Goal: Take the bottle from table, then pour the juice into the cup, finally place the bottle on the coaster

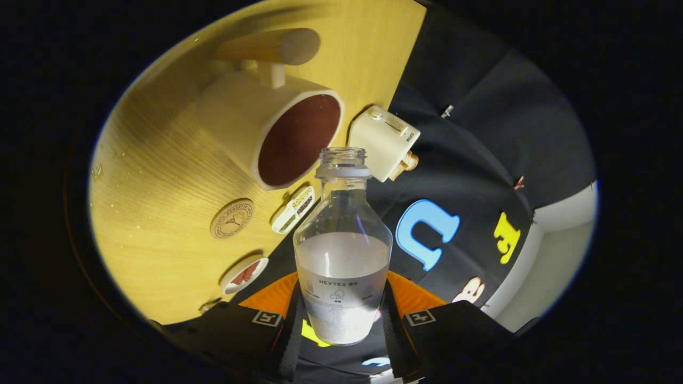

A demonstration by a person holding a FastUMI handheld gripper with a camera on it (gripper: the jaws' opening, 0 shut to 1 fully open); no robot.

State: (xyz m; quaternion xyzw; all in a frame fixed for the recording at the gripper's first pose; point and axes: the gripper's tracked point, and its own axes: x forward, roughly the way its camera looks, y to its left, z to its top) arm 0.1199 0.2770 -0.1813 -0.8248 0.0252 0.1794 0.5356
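A clear, uncapped bottle (342, 250) with pale juice filling its lower half stands between my two fingers, and my gripper (341, 320) is shut on its labelled base. The view is rolled sideways, so the wooden table (155, 176) looks tilted. Just beyond the bottle's open mouth lies the cream cup (277, 133) with a dark brown inside and a wooden handle (269, 47). A round wooden coaster (231, 218) with a stamped mark sits on the table beside the cup, off to one side of the bottle.
A cream box-shaped device (384, 141) with a knob sits at the table's edge near the bottle's mouth. Two small dishes (293, 209) (244, 274) holding bits of food lie along the table edge near the coaster. Black booth cloth hangs beyond.
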